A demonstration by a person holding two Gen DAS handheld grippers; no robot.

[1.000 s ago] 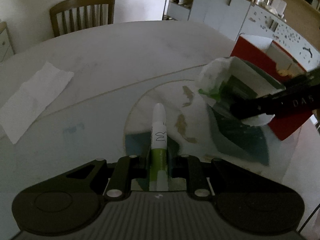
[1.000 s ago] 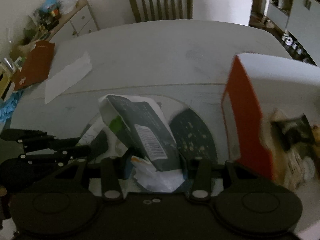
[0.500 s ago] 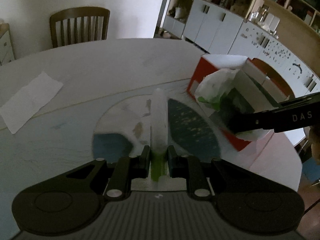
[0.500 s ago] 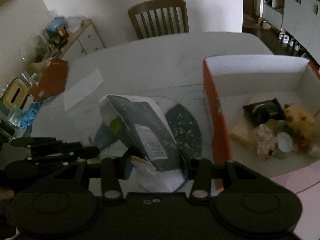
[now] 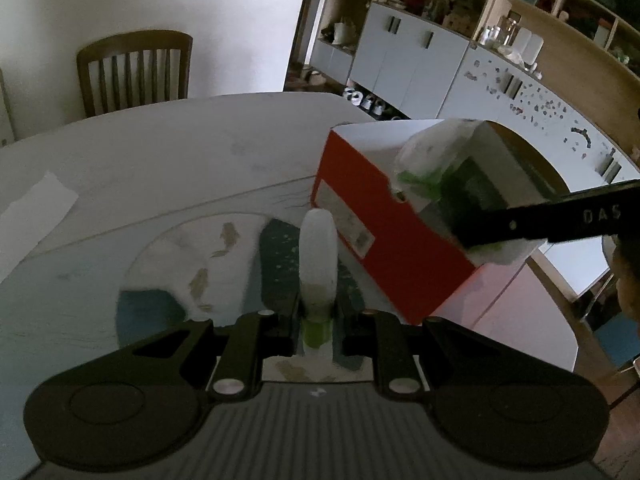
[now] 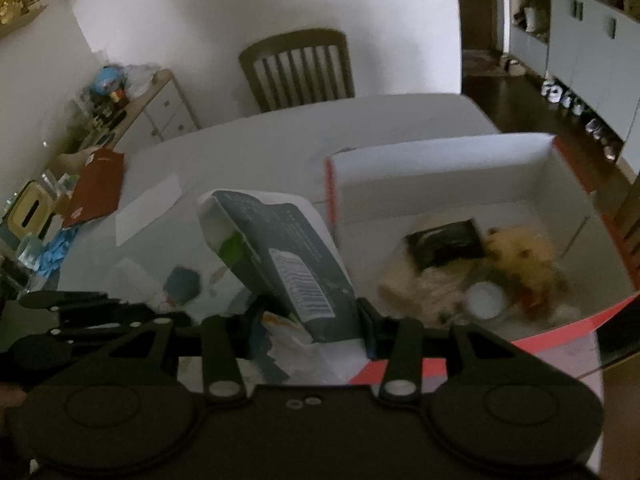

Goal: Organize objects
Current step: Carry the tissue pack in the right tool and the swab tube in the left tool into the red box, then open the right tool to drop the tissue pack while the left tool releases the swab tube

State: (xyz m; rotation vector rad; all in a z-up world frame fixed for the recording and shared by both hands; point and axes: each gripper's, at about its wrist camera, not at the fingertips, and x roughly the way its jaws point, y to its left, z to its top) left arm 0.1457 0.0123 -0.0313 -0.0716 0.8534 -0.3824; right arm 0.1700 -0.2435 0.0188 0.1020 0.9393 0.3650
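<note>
My left gripper is shut on a white and green tube that points forward, held above the placemat just left of the red box. My right gripper is shut on a dark grey and white packet with a barcode label, held over the left edge of the red box. The same packet and the right gripper's finger show in the left wrist view above the box. Inside the box lie a black pouch, a yellow plush toy and a white cap.
A round white table carries a sheet of paper. A wooden chair stands behind it. A sideboard with clutter and a red folder are at the left. White cabinets line the right wall.
Both grippers have risen and moved right toward the red box. The packet now hangs over the box's left edge, and the box's inside has come into full view.
</note>
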